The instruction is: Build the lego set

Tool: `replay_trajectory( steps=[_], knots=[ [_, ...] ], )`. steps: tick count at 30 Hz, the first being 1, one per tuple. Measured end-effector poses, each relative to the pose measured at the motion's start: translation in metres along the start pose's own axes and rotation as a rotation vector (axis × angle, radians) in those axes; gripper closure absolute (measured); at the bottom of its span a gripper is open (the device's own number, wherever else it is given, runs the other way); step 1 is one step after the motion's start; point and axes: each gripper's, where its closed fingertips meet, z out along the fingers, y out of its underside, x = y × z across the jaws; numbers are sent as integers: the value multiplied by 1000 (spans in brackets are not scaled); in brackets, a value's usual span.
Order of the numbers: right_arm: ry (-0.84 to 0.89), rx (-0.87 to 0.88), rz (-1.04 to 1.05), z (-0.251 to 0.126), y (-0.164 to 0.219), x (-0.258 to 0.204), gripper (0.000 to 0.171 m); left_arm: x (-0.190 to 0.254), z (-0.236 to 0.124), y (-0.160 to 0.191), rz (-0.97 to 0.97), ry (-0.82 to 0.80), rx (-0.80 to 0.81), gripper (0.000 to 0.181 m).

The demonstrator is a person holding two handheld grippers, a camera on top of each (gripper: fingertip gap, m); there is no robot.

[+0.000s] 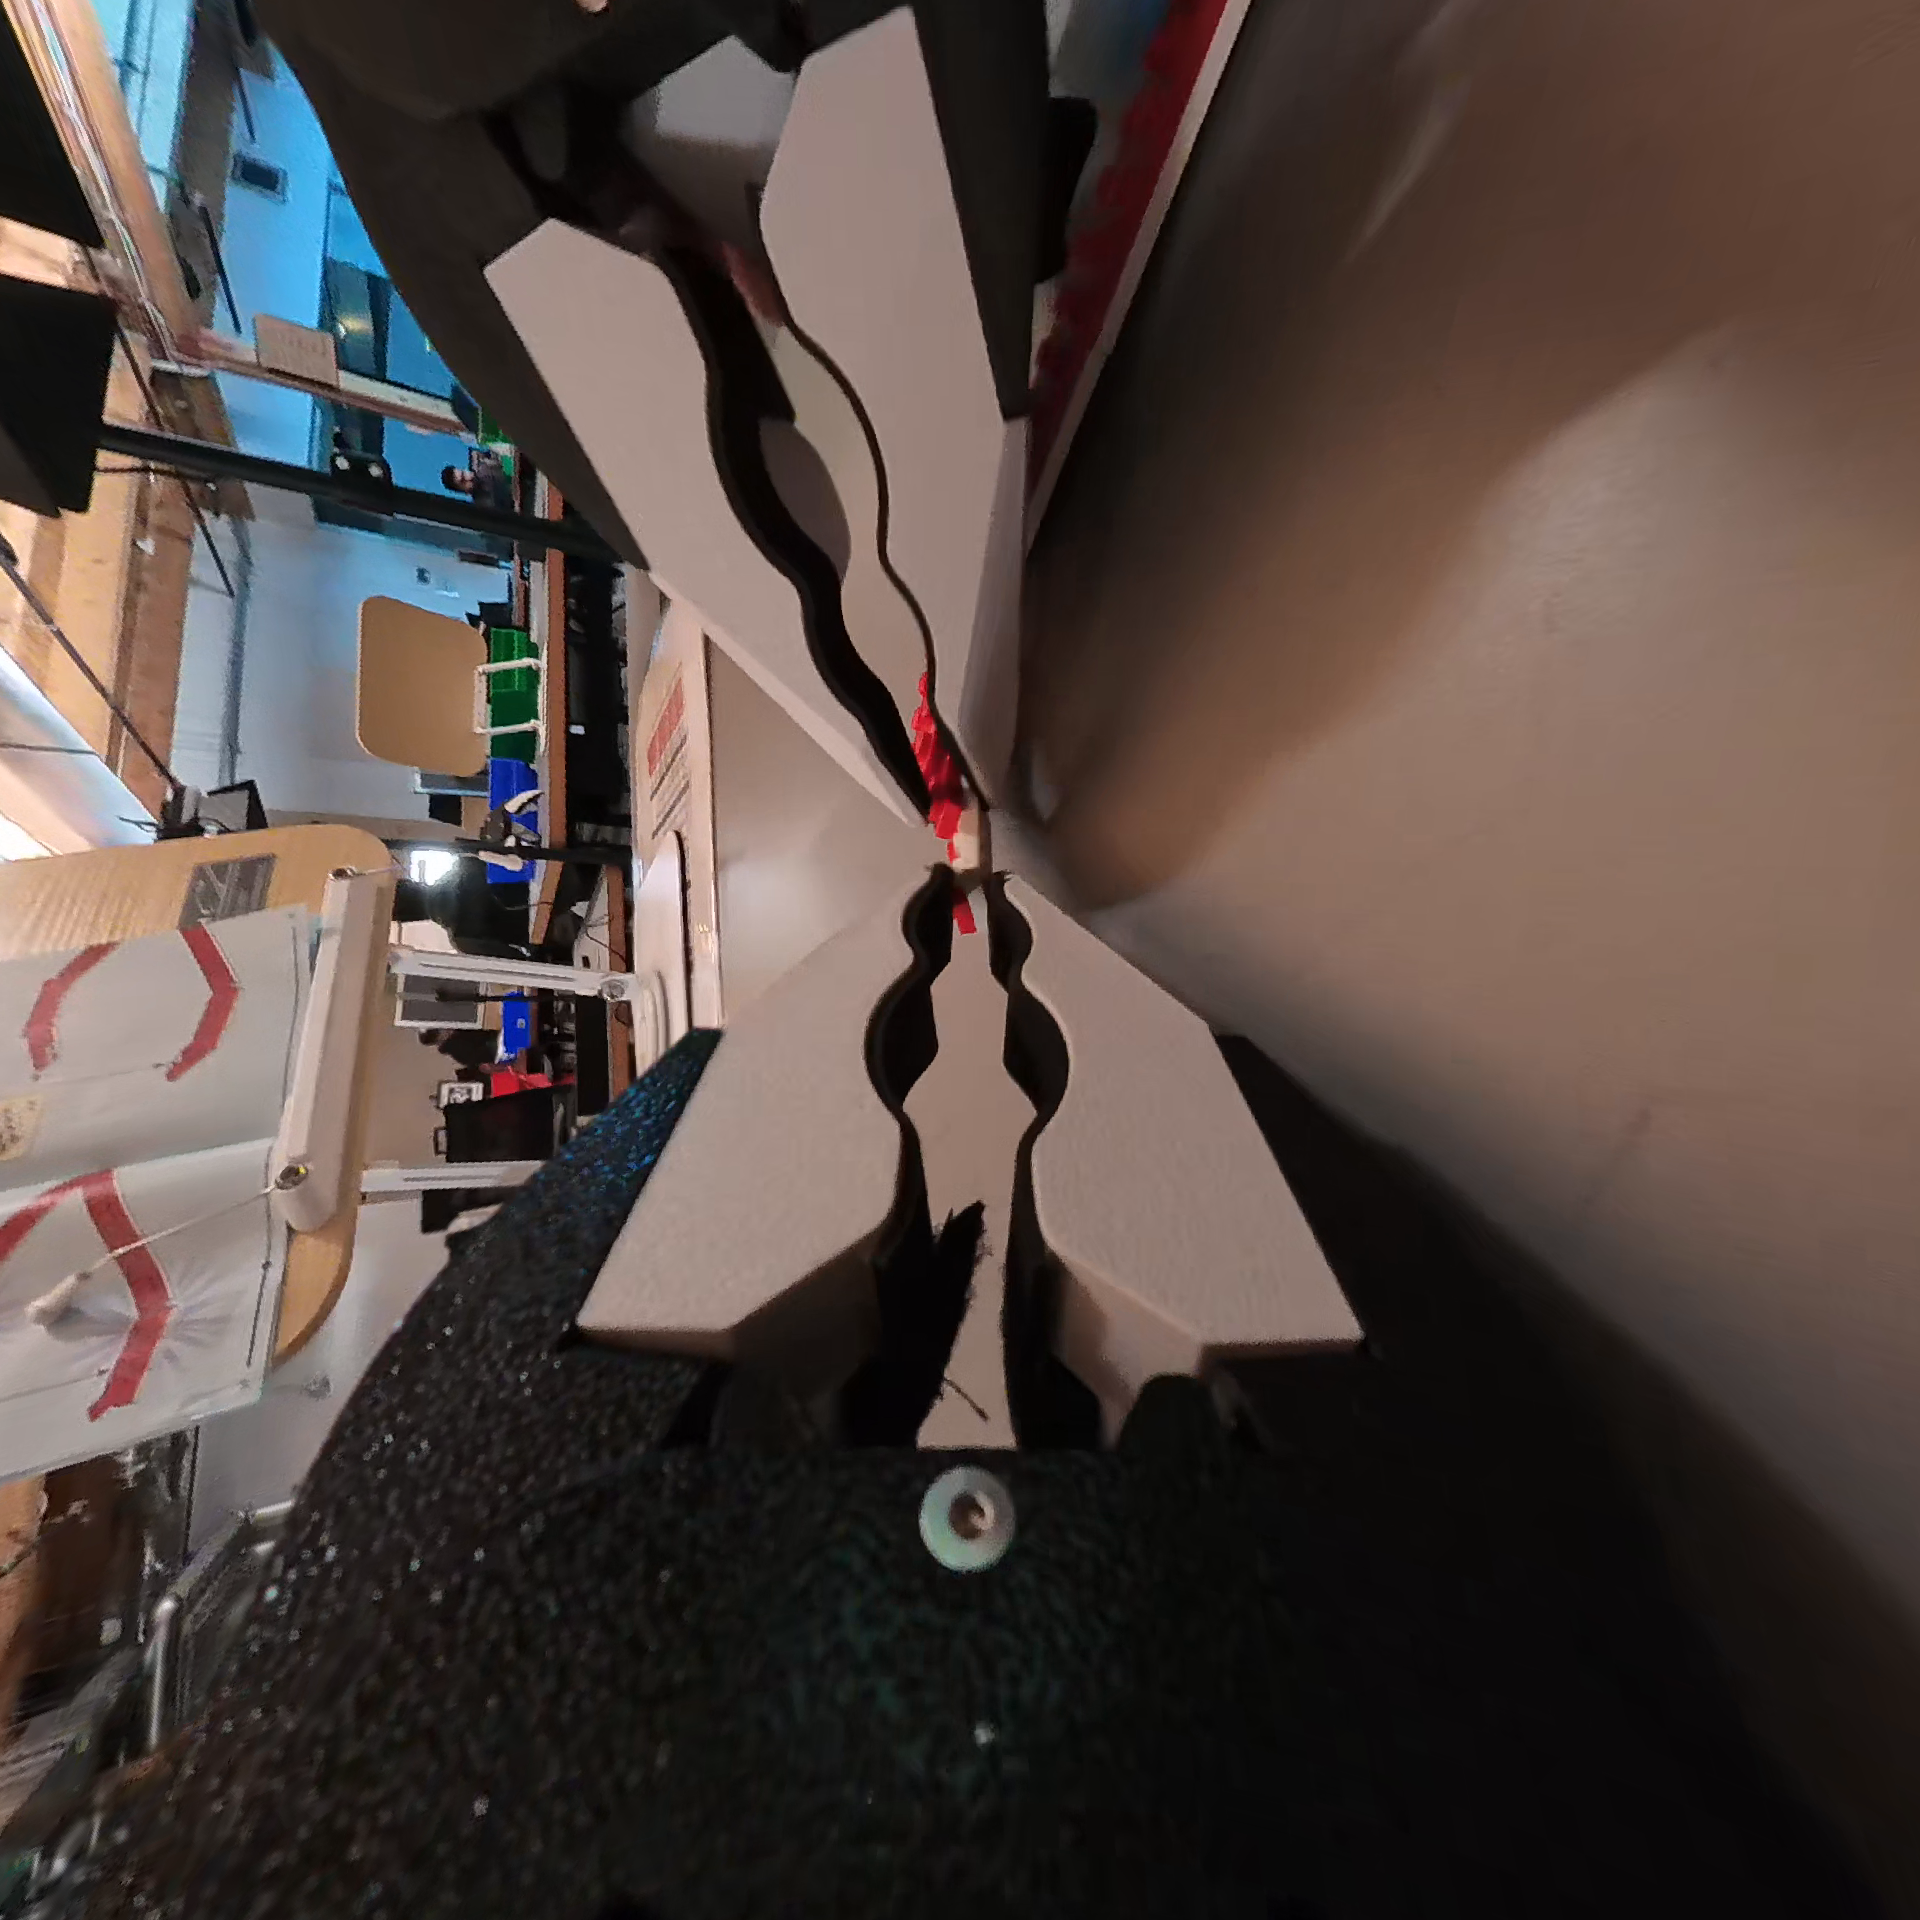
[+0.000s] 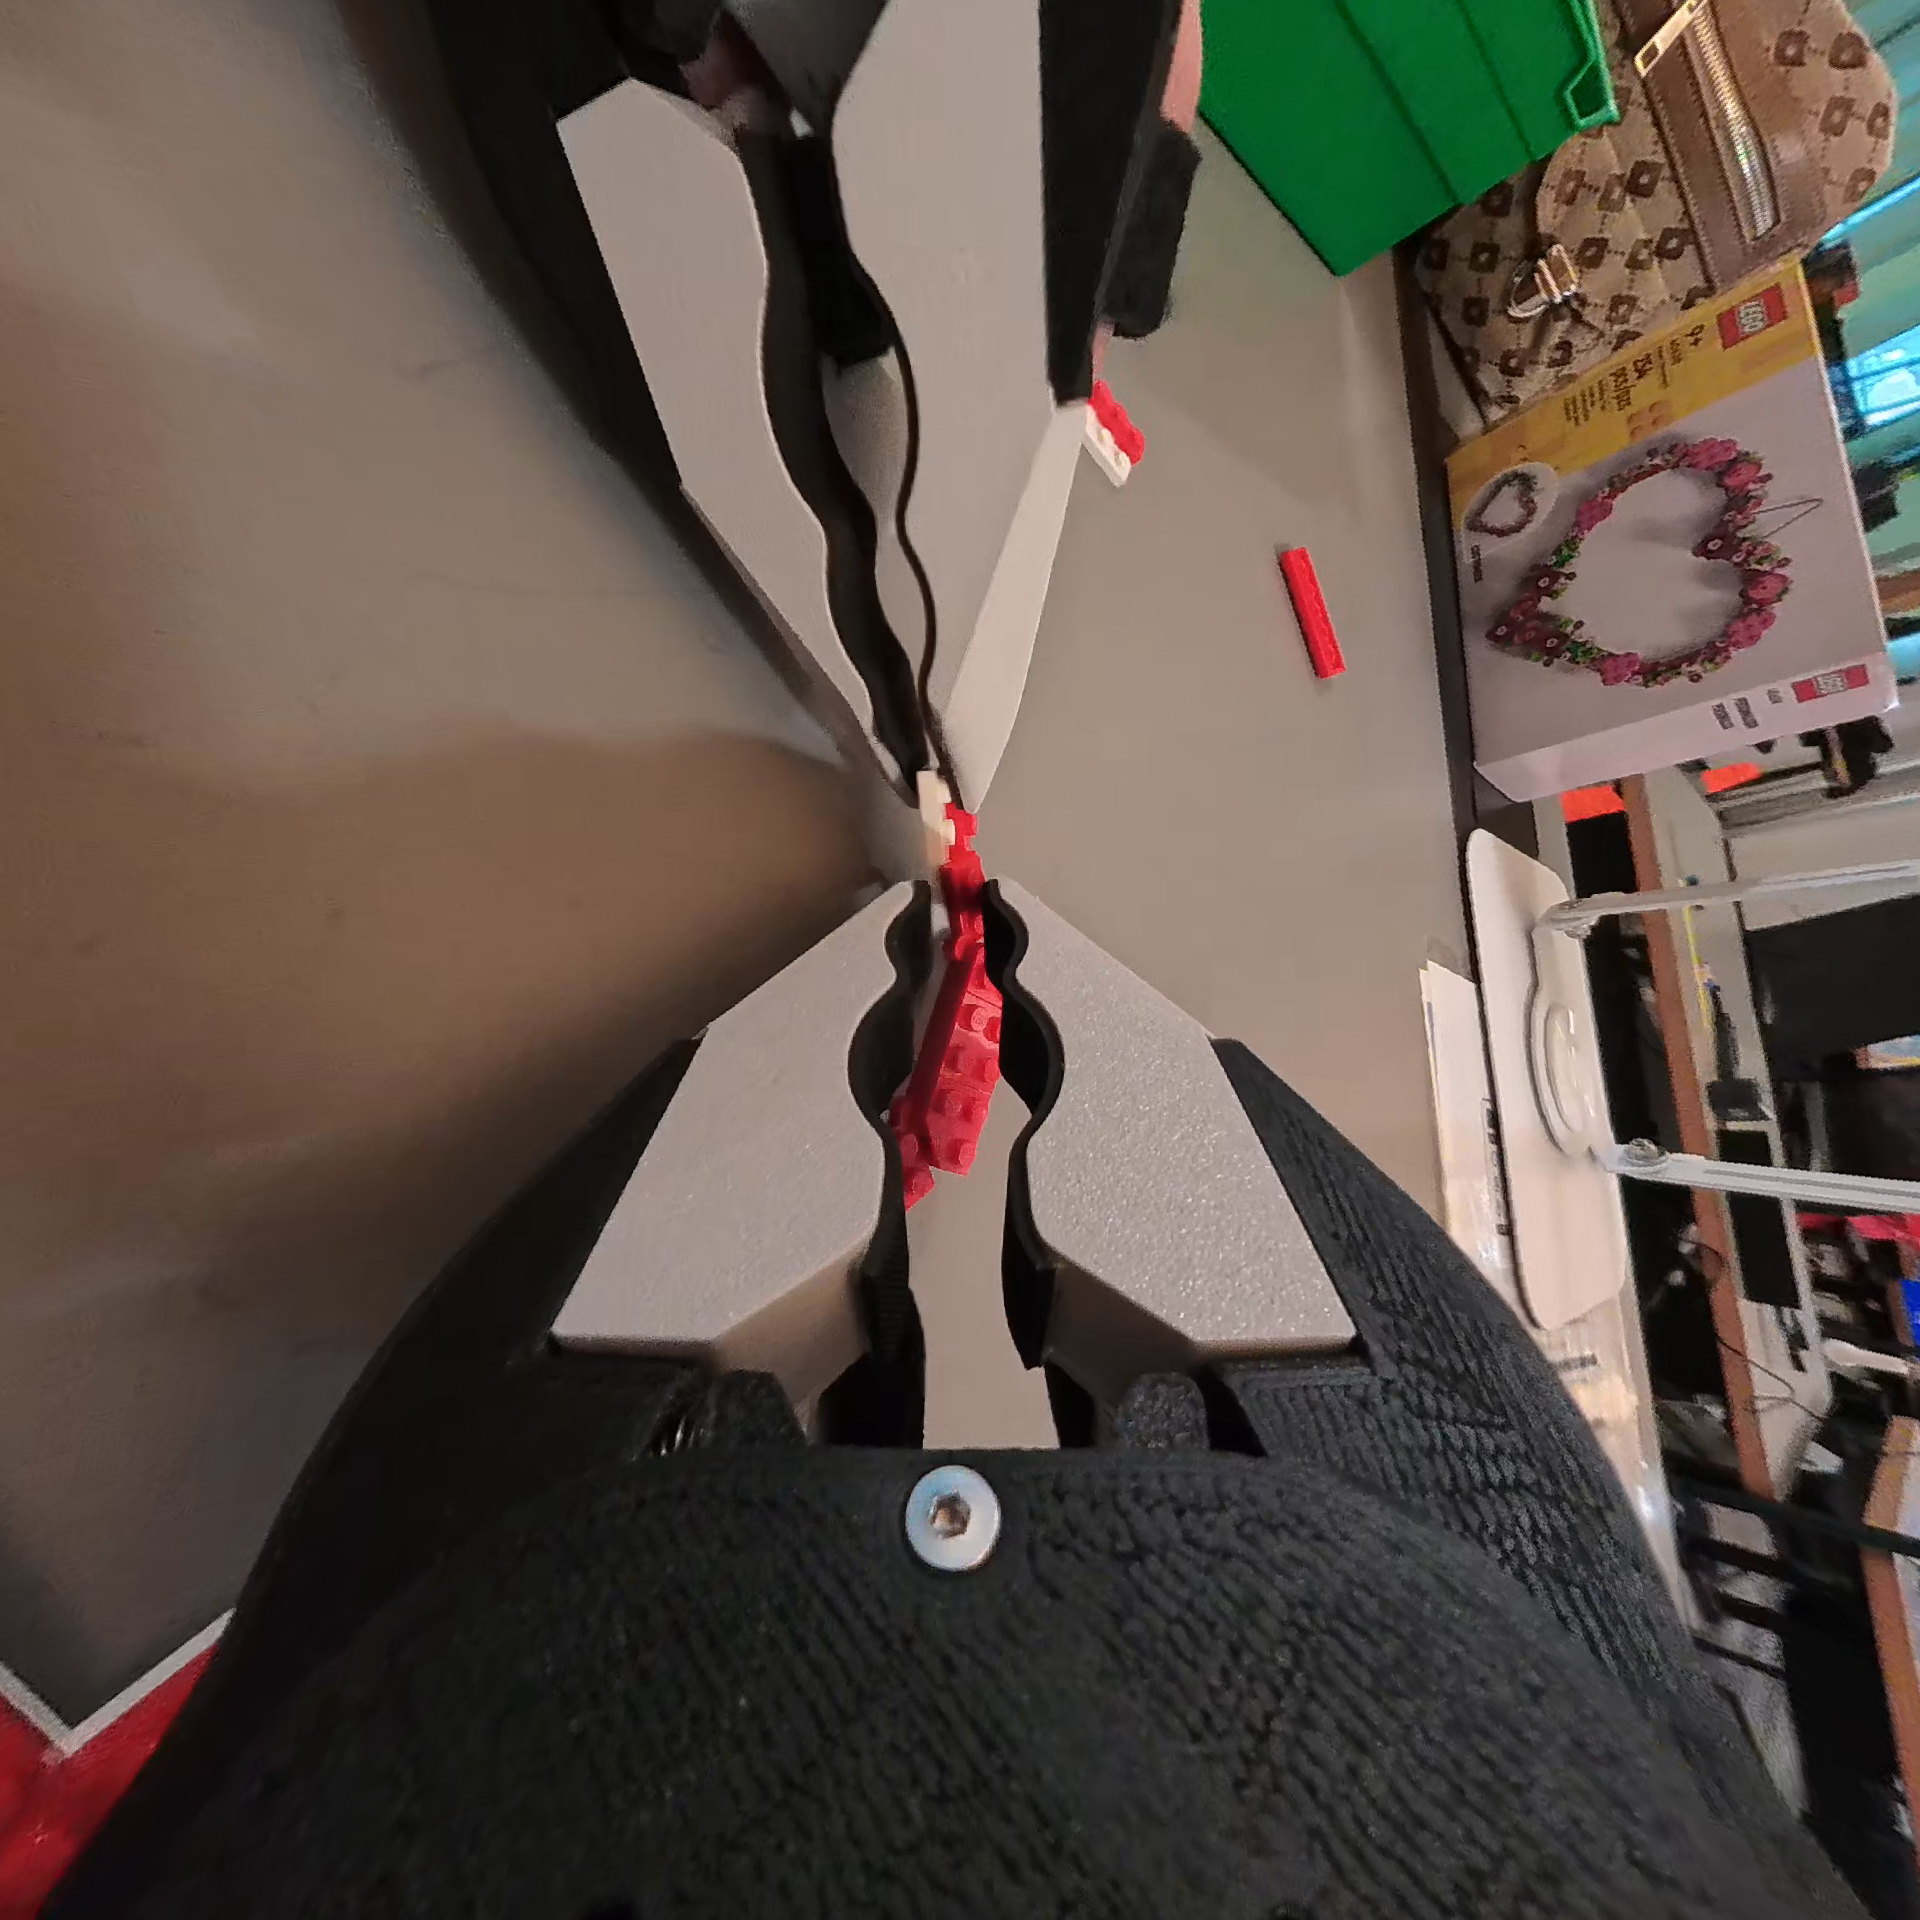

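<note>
My left gripper (image 1: pixel 971 883) and my right gripper (image 2: pixel 956 894) meet tip to tip just above the grey table (image 2: pixel 1195 790). The right gripper is shut on a red lego assembly (image 2: pixel 961 1049) of several stacked plates that sticks out past its tips. The left gripper comes in from the top of the right wrist view (image 2: pixel 930 769), shut on a small white piece (image 2: pixel 935 808) that touches the end of the red assembly. In the left wrist view the white piece (image 1: pixel 968 847) sits at my tips, with the red assembly (image 1: pixel 940 769) in the right gripper (image 1: pixel 951 800) beyond it.
A loose long red plate (image 2: pixel 1311 613) and a small red-and-white piece (image 2: pixel 1114 431) lie on the table. Behind them stand the lego box (image 2: pixel 1662 540), a green bin (image 2: pixel 1392 104) and a patterned handbag (image 2: pixel 1683 156). A red-and-white mat (image 2: pixel 62 1808) lies at the near edge. Left and right tips are no more than a few centimetres apart.
</note>
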Motion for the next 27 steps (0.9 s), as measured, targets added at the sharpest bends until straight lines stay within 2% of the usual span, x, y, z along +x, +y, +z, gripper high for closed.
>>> replay_trajectory(
  steps=[8,18,27],
  knots=[
    [-13,10,16,-2,0,-1,162,-4,0,-5,-35,-24,43,177],
    [-20,45,148,-3,-3,1,163,-6,-2,-8,-51,-64,57,178],
    [-86,86,187,-6,-5,-4,164,-2,-6,-14,-68,-30,117,178]
  ],
)
